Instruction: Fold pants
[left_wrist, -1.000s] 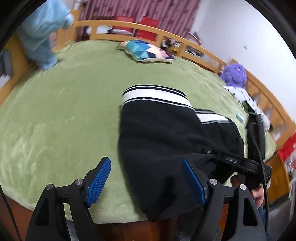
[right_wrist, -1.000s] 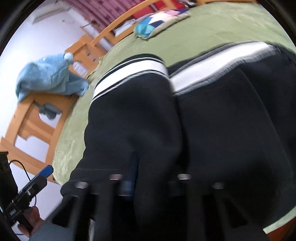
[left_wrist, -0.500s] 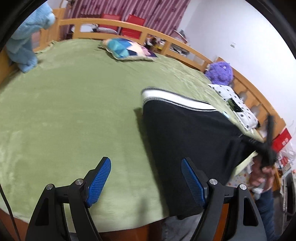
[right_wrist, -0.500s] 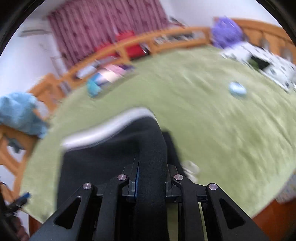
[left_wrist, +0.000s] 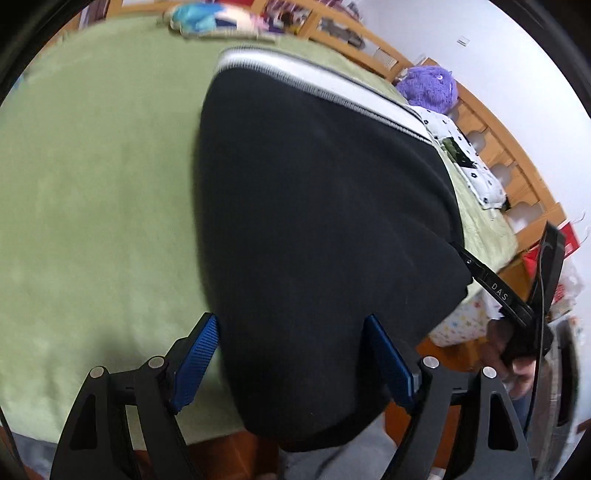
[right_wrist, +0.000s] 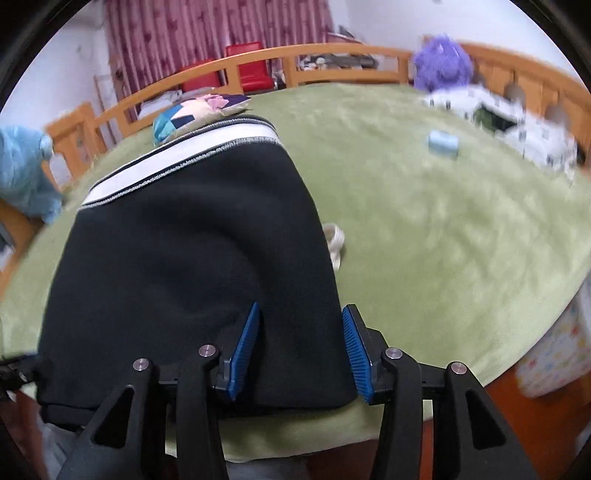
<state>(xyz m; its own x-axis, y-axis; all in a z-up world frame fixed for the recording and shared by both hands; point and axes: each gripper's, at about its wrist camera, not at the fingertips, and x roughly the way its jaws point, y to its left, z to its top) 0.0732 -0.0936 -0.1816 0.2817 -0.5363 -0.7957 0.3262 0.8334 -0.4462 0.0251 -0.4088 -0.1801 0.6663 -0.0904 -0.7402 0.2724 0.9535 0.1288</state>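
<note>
Black pants (right_wrist: 192, 266) folded on green bed (right_wrist: 424, 240), long axis running away from me.
White waistband far; near edge between my opening right fingers (right_wrist: 251, 332), untouched; left fingers (left_wrist: 201, 354) open, straddling it.
</note>
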